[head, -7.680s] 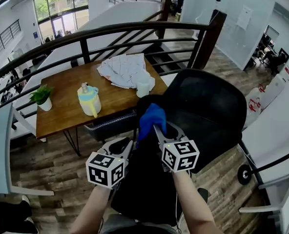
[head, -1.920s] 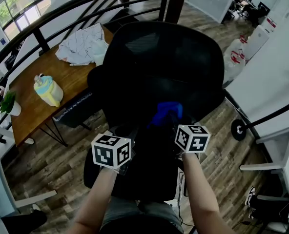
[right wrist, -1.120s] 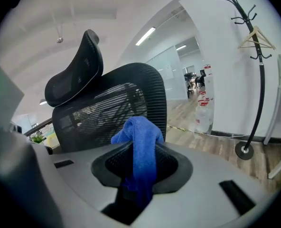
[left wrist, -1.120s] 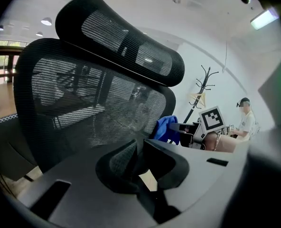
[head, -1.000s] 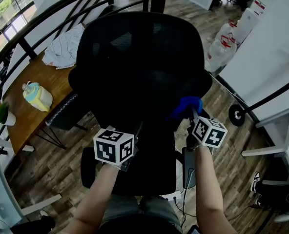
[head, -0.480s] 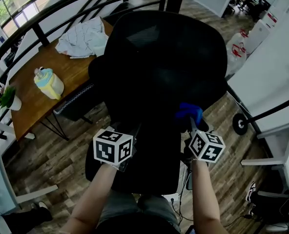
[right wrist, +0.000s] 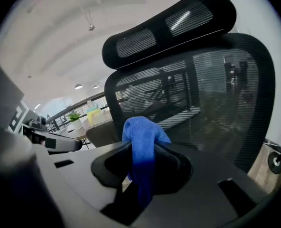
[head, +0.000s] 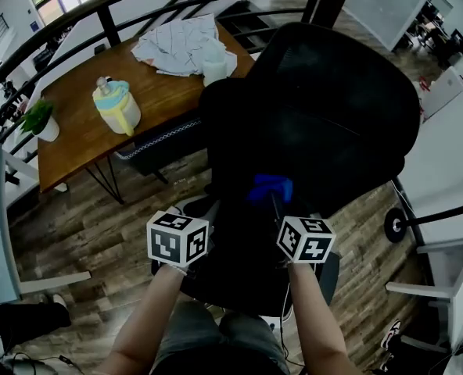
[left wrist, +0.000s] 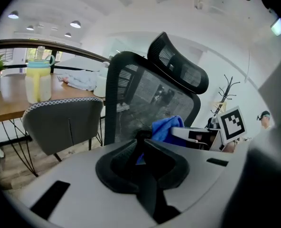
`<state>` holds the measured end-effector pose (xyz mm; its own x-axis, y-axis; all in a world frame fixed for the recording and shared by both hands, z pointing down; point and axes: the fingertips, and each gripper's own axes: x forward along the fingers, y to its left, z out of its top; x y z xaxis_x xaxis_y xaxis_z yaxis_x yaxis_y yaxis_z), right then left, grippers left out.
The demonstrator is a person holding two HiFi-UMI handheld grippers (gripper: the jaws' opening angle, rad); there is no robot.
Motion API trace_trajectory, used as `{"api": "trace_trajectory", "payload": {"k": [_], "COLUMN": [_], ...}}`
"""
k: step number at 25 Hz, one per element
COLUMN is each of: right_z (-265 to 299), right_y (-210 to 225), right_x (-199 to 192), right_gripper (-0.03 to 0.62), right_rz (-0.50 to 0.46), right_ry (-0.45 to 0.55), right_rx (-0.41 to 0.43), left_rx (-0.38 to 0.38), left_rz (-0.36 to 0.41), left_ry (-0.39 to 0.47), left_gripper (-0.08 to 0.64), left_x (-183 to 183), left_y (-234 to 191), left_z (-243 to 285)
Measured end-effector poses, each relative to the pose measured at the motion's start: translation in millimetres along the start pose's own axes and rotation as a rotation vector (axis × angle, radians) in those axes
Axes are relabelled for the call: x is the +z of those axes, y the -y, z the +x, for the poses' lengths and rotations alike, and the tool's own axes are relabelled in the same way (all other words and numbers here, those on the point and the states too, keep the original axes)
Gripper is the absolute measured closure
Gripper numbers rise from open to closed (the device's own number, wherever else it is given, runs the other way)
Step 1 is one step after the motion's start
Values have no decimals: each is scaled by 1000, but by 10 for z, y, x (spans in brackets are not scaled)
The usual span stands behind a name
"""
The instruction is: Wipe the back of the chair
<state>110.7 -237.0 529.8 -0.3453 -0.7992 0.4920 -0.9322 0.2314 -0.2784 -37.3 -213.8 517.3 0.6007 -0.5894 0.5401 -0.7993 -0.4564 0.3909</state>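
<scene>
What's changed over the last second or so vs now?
The right gripper swept the blue cloth from the right edge of the black mesh chair back leftward toward its lower middle. Nothing was taken up or let go: it stays shut on the cloth. The left gripper stays shut and empty, low at the left.

We count two handheld grippers with marker cubes: one left gripper [left wrist: 141, 137] and one right gripper [right wrist: 139, 148]. At the centre of the frame stand one black mesh office chair [head: 333, 108] and one blue cloth [head: 270, 187]. In the upper left we count one brown wooden desk [head: 75, 143], one yellow and pale-blue plastic jug [head: 116, 106], one green potted plant [head: 42, 120], one crumpled white patterned fabric [head: 181, 41], one small white cylinder [head: 214, 69] and one grey padded chair [head: 157, 143].
</scene>
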Motion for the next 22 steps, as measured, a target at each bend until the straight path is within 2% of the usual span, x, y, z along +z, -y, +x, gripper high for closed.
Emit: {"api": "trace_trajectory", "payload": {"k": [7, 11, 16, 22], "right_z": [569, 840, 1104, 1094], "right_y": [-657, -875, -770, -557], "right_x": [-75, -91, -136, -81], "right_gripper": [480, 480, 480, 480], "right_rz": [-55, -72, -51, -49], "right_ry": [-64, -81, -109, -105], "right_rx": [122, 155, 112, 102], "left_rx": [75, 114, 139, 121], "left_rz": [-64, -99, -122, -119], "left_ry": [23, 38, 49, 45], "left_gripper": [506, 506, 506, 506], "left_x": [-111, -159, -179, -153], "left_y": [-418, -619, -729, -641], "left_z": [-323, -476, -547, -423]}}
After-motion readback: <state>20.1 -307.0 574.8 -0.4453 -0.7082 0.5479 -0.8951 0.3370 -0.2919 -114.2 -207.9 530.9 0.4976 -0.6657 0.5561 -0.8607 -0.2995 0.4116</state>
